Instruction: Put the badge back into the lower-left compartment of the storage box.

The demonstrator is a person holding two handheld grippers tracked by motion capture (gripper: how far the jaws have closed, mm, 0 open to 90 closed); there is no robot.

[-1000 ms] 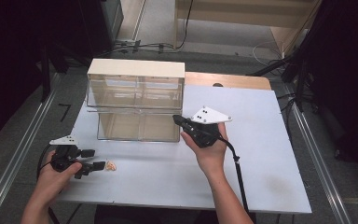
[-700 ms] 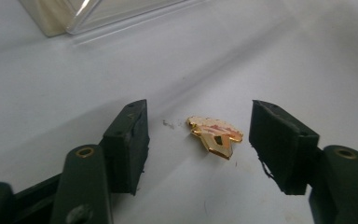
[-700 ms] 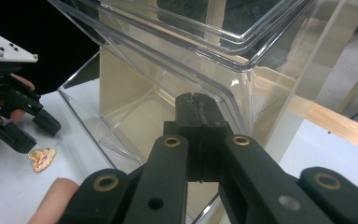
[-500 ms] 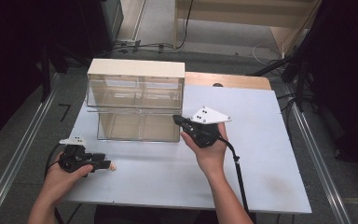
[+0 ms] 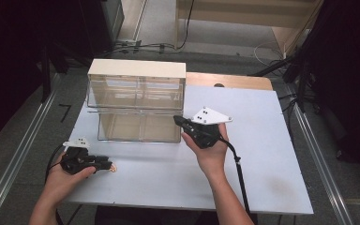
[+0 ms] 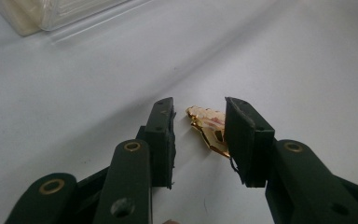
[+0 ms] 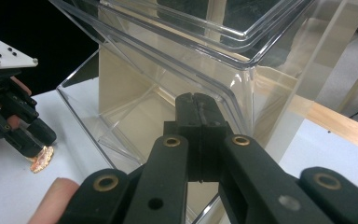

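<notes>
From above, a person at a white table (image 5: 262, 159) worked two hand-held grippers in front of a clear two-tier drawer box (image 5: 138, 105); the left gripper (image 5: 104, 164) lay low near the front edge, its tips at a small gold-wrapped piece (image 5: 114, 167), while the right gripper (image 5: 180, 121) was held at the box's lower right corner; along the left gripper's own jaws, the gold piece (image 6: 209, 128) lay on the table between the parted jaws, close against one of them, not yet pinched; the step in hand looked like the pick-up, and the next move called for squeezing the jaws onto the piece before lifting; along the right gripper's jaws, they were pressed together on nothing, against the lower drawer's clear wall (image 7: 135, 112); whether they touched it could not be told; the gold piece (image 7: 42, 159) showed beyond, under the left gripper (image 7: 33, 145)
</notes>
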